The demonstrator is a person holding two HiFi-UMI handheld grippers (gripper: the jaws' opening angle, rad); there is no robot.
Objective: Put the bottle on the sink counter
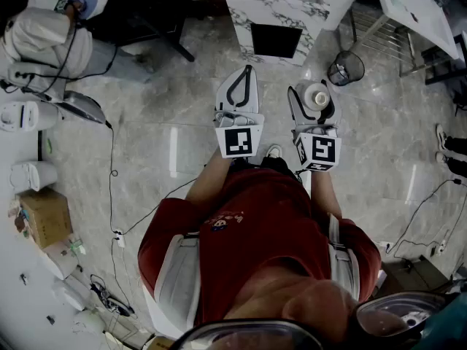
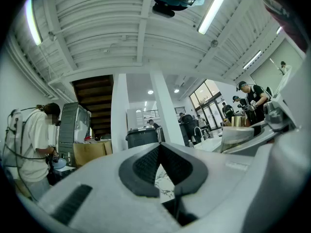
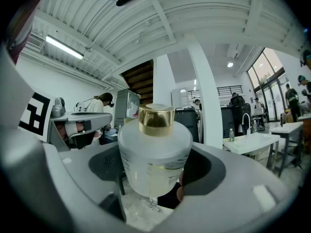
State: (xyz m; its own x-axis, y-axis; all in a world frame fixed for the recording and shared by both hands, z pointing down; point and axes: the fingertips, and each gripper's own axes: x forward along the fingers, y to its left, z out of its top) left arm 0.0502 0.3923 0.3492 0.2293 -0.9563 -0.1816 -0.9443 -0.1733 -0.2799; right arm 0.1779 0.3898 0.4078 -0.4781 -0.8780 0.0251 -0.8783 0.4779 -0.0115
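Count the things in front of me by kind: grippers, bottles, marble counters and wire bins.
Grippers: 2, left gripper and right gripper
Bottle: 1
Marble counter: 1
Wire bin: 1
Total: 5

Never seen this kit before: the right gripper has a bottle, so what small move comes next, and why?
Probably carry it forward toward the counter with the faucet: the right gripper is clamped on the gold-capped bottle, held upright in mid-air, short of any surface.
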